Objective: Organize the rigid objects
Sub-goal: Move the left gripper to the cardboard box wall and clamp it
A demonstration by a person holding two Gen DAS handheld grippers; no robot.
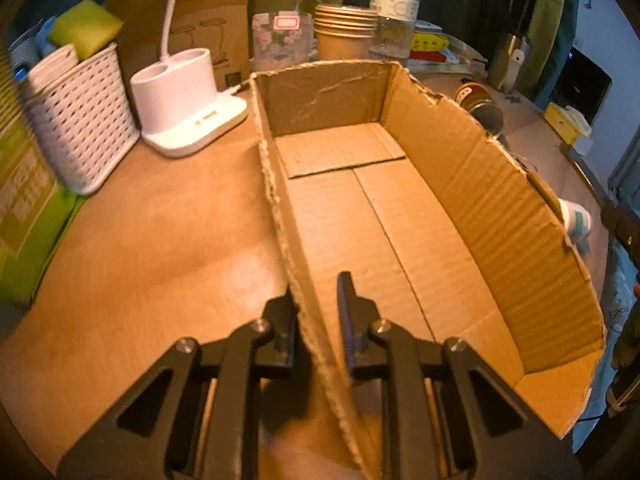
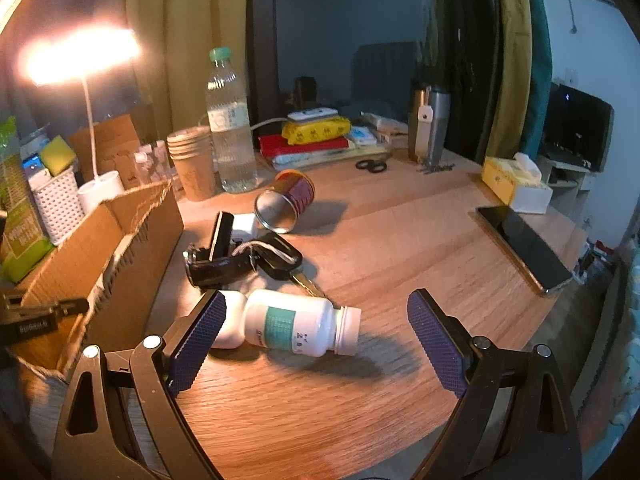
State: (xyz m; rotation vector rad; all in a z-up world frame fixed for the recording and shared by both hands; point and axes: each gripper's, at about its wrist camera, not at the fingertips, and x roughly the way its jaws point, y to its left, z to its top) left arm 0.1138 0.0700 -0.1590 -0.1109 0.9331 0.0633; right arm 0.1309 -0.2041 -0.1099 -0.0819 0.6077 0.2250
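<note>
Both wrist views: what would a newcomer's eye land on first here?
In the left wrist view, the empty cardboard box fills the frame, with the left gripper shut on its near side wall. In the right wrist view, the open right gripper frames a white pill bottle lying on its side on the wooden table, with the lit desk lamp glaring at upper left.

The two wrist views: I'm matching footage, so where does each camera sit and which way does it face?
Left wrist: on the left gripper, looking down into the empty cardboard box, jaws clamped on its near wall.
Right wrist: on the right gripper, open, facing the table and a lying white pill bottle.
Shared: box, tipped can, water bottle, paper cups.
</note>
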